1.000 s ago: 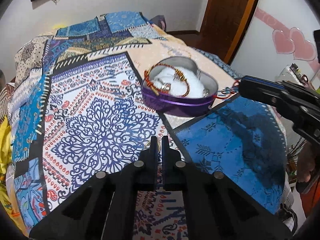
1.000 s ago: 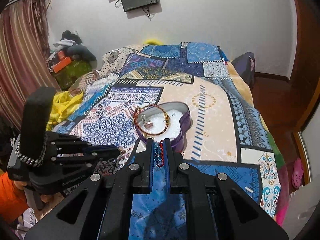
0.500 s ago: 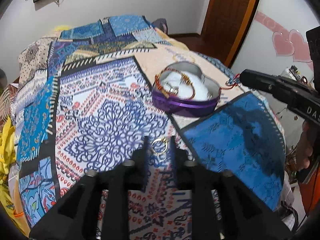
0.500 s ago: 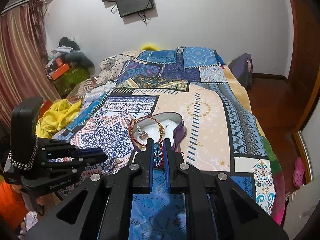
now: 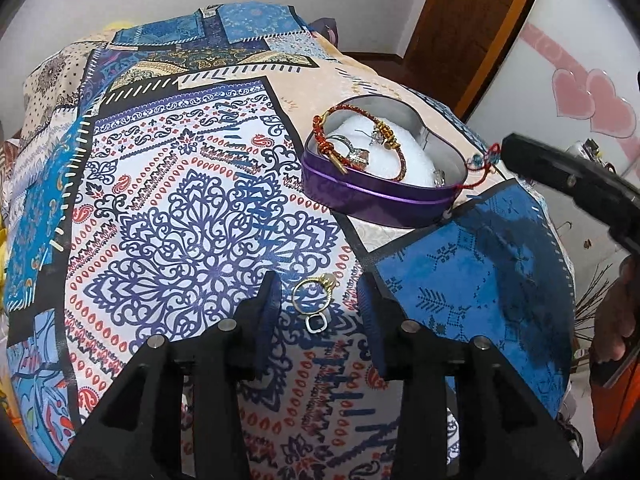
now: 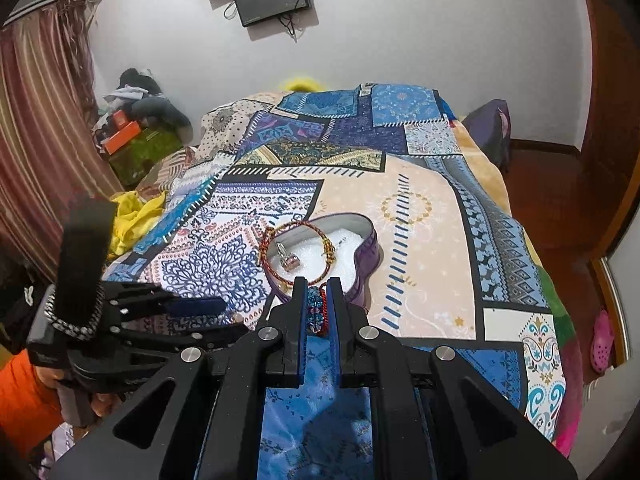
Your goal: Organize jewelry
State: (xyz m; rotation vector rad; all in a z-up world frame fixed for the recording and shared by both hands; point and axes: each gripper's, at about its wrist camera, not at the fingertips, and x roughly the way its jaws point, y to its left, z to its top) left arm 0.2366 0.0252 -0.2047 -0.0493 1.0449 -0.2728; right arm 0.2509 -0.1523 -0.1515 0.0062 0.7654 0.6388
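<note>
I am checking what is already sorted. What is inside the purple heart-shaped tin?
Inside the tin lie white padding, a red braided bracelet and silver rings. The near wall hides the floor behind it.

Right gripper at lower centre pinches a beaded bracelet (blue beads, red cord) just before the heart tin; left gripper at left.

Ring on bedspread (before tin)
</note>
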